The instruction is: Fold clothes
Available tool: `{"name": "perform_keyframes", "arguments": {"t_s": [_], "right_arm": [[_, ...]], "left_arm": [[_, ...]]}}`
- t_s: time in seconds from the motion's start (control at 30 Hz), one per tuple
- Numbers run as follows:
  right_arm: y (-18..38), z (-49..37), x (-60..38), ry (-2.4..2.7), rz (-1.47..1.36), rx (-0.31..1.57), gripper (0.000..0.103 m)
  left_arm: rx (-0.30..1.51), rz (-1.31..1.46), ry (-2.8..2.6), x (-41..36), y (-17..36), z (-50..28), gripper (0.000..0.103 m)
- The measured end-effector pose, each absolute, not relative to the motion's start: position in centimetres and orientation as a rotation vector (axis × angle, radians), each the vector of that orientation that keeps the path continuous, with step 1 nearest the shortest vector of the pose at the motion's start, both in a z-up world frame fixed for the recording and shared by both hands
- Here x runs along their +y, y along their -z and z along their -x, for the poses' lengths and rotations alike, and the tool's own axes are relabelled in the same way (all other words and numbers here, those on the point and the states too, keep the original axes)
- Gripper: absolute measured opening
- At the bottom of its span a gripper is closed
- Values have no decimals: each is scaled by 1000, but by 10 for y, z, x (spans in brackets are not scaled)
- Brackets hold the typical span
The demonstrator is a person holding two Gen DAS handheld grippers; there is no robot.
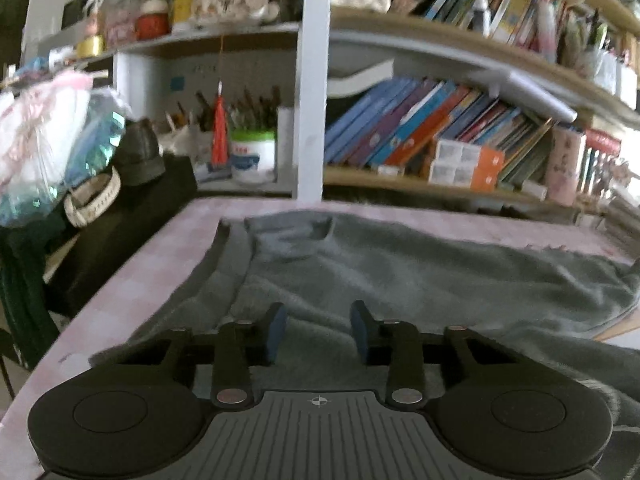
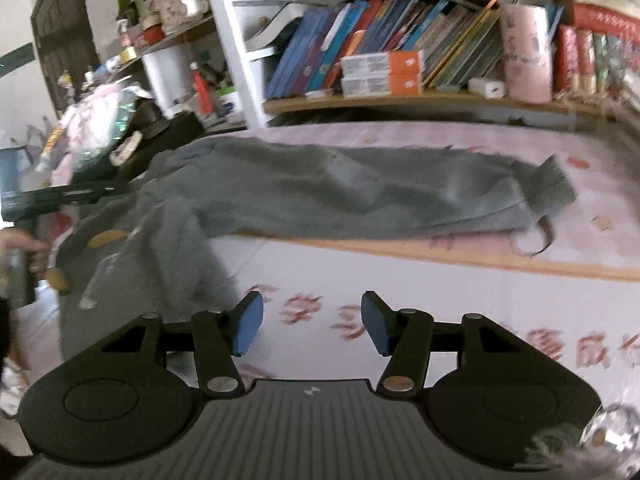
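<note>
A grey fleece garment (image 1: 400, 276) lies spread on a pink checked table cover (image 1: 160, 264). In the right wrist view the garment (image 2: 320, 188) stretches across the table, with a ribbed cuff (image 2: 552, 188) at the right end and part of it hanging over the front edge at the left. My left gripper (image 1: 318, 330) is open and empty, just above the garment. My right gripper (image 2: 312, 326) is open and empty, in front of the table edge, facing the printed cloth (image 2: 400, 292) that hangs down. The left gripper also shows at the far left in the right wrist view (image 2: 60, 196).
Bookshelves (image 1: 420, 132) full of books stand behind the table. A white post (image 1: 314, 80) rises at the table's back edge. Bags and clutter (image 1: 52, 140) pile up at the left on a dark stand. A pink cylinder (image 2: 526, 52) stands on the shelf.
</note>
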State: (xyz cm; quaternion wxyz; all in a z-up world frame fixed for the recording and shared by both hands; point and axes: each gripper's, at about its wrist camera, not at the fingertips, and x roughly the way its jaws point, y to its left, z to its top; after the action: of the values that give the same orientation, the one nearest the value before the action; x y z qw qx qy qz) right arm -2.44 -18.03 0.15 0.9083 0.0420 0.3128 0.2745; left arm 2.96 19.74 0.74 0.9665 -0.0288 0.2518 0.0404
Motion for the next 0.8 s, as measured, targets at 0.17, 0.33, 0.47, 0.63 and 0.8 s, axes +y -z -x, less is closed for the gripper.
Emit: {"name": "perform_keyframes", "arguments": {"t_s": [0.17, 0.33, 0.47, 0.63, 0.8], "right_arm": [[-9, 39, -166, -647, -19, 630, 53], [-16, 49, -170, -694, -24, 632, 53], [-15, 54, -163, -757, -32, 660, 53], [-20, 61, -153, -842, -28, 653, 54], [-11, 52, -140, -767, 8, 698, 46]], "left_arm": [[603, 56, -170, 223, 12, -39, 1], [601, 122, -198, 244, 14, -30, 0], [589, 120, -196, 246, 9, -23, 0], [598, 124, -180, 252, 6, -28, 0], [616, 45, -110, 239, -3, -53, 0]]}}
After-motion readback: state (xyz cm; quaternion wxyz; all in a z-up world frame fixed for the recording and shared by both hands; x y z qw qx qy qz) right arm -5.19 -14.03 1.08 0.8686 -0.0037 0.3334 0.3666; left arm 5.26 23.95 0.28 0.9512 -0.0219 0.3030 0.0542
